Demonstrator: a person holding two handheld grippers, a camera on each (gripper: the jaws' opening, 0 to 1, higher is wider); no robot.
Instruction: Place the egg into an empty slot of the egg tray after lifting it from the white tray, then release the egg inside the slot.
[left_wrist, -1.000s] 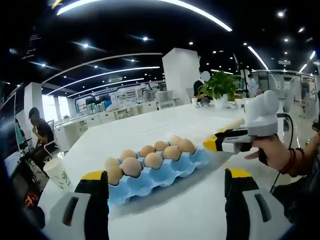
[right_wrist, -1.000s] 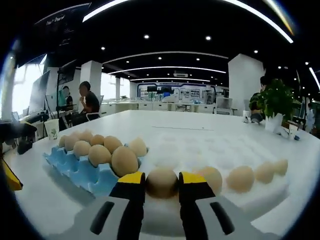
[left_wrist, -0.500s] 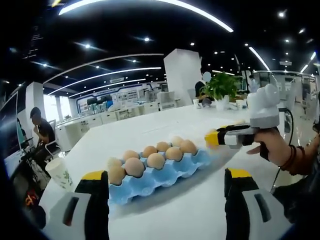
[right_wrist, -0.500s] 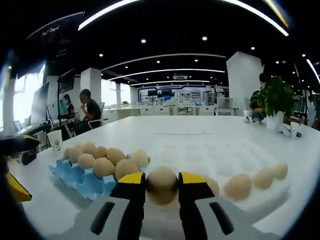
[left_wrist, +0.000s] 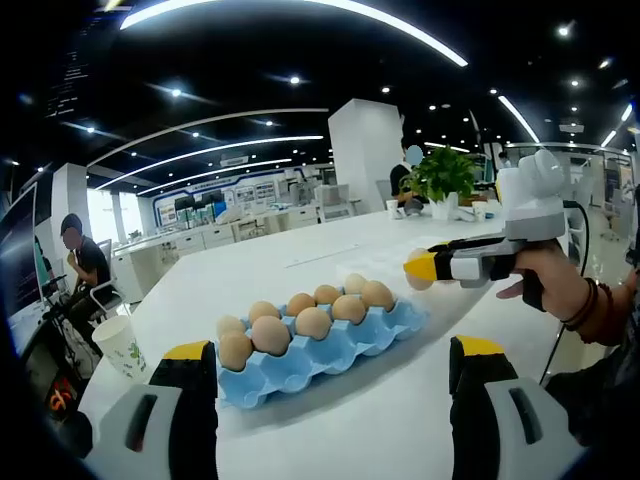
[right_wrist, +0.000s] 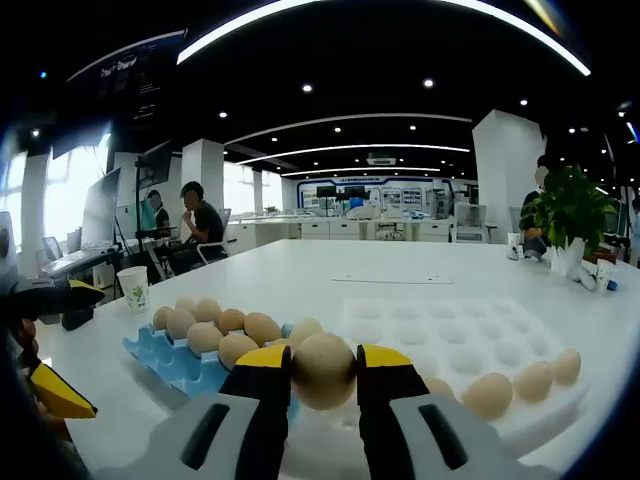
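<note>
Smooth oval egg (right_wrist: 323, 371) between right hand-held gripper (right_wrist: 323, 375) jaws.

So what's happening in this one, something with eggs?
A person is moving eggs from a white tray to a blue egg tray on a white table. The right gripper is shut on an egg, held up in the air above the trays and not yet in a slot. The left gripper is open and holds nothing, pointing at the blue egg tray, whose near row looks empty.
</note>
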